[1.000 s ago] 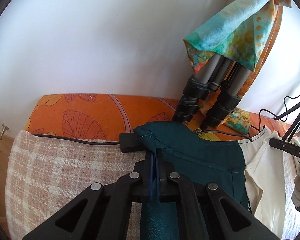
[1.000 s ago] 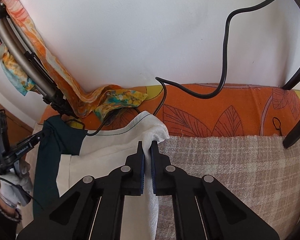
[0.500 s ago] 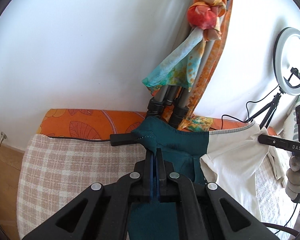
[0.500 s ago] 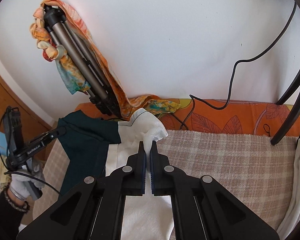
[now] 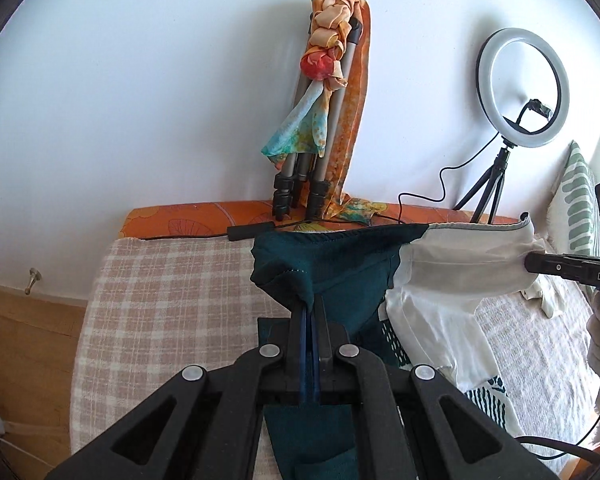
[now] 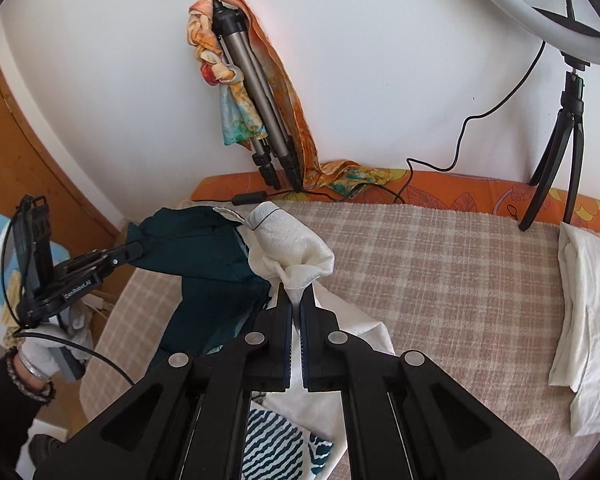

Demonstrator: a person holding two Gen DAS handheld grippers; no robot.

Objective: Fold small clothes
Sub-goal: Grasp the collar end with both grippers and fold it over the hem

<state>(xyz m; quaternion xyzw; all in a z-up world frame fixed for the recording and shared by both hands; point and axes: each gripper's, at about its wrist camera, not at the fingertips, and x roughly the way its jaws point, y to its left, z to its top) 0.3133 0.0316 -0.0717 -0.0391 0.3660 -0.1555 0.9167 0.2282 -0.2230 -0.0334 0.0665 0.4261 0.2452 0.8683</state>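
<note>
A small garment, half dark teal [image 5: 340, 264] and half white [image 5: 452, 264], hangs stretched between my two grippers above the checked bed cover. My left gripper [image 5: 310, 305] is shut on the teal corner. My right gripper [image 6: 296, 295] is shut on the white corner [image 6: 296, 252]. The teal half also shows in the right wrist view [image 6: 204, 248], with my left gripper [image 6: 136, 250] at its far end. The right gripper shows at the right edge of the left wrist view [image 5: 534, 266]. A patterned teal-and-white part [image 6: 276, 444] hangs below.
The beige checked cover [image 6: 440, 280] lies over an orange leaf-print mattress [image 6: 452, 192]. A folded tripod wrapped in colourful scarves [image 5: 320, 140] leans on the white wall. A ring light on a small tripod [image 5: 520, 88] stands at back right. A folded white cloth [image 6: 584, 304] lies right. Cables run along the mattress edge.
Both grippers have risen and drawn back from the wall with the garment. It now hangs higher, spread between them, and more of the bed and the ring light show.
</note>
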